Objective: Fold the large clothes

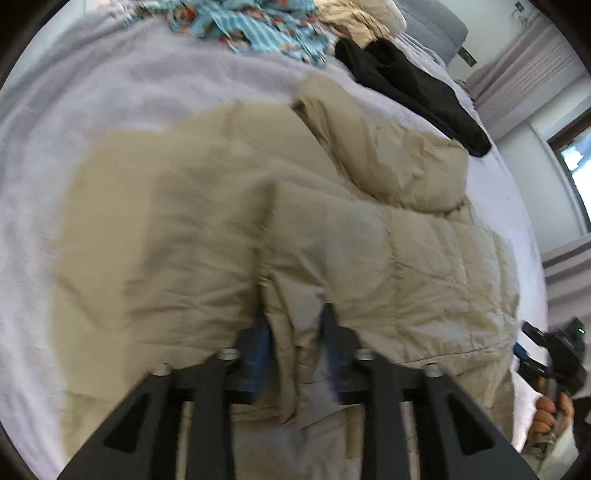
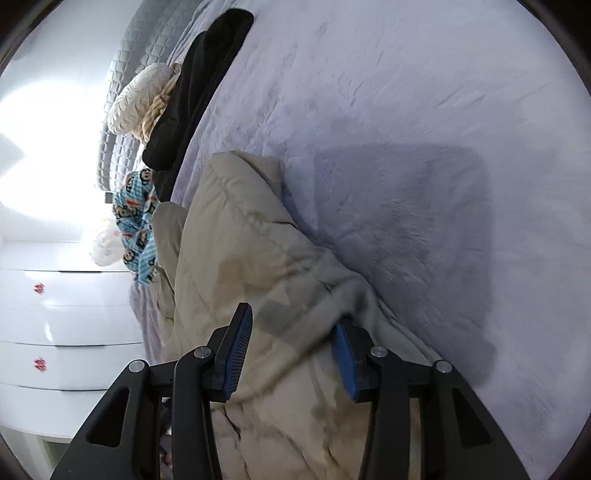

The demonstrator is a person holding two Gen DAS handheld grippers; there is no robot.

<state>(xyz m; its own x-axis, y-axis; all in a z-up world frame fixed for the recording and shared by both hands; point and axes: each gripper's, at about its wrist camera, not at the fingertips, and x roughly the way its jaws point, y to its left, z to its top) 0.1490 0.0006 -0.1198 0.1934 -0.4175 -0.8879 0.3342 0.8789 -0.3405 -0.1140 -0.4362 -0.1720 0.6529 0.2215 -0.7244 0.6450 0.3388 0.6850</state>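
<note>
Here we see a beige quilted coat (image 1: 295, 221) spread over a pale lilac bedspread (image 1: 110, 92), filling the middle of the left wrist view. Our left gripper (image 1: 295, 321) has a fold of the coat's edge standing up between its blue pads (image 1: 264, 343); the cloth fills the gap, but motion blur keeps us from telling whether the pads press on it.

Our right gripper (image 2: 293, 343) sits at the coat's other edge. Its jaws stand apart: the left pad (image 2: 236, 354) is clear of the cloth, while a fold of the coat (image 2: 240, 258) drapes over the tip of the right finger. Nothing is pinched there. Beside it a dark shadow lies on the bedspread (image 2: 424, 110).

Farther up the bed lie other clothes: a black garment (image 1: 413, 88) just beyond the coat's folded sleeve, a blue patterned cloth (image 1: 251, 26) and a cream piece (image 1: 354, 18) near the grey headboard (image 2: 122, 92). In the left wrist view the right gripper shows at the far right edge, held by a hand (image 1: 550, 410). White drawers (image 2: 55, 325) stand beside the bed.
</note>
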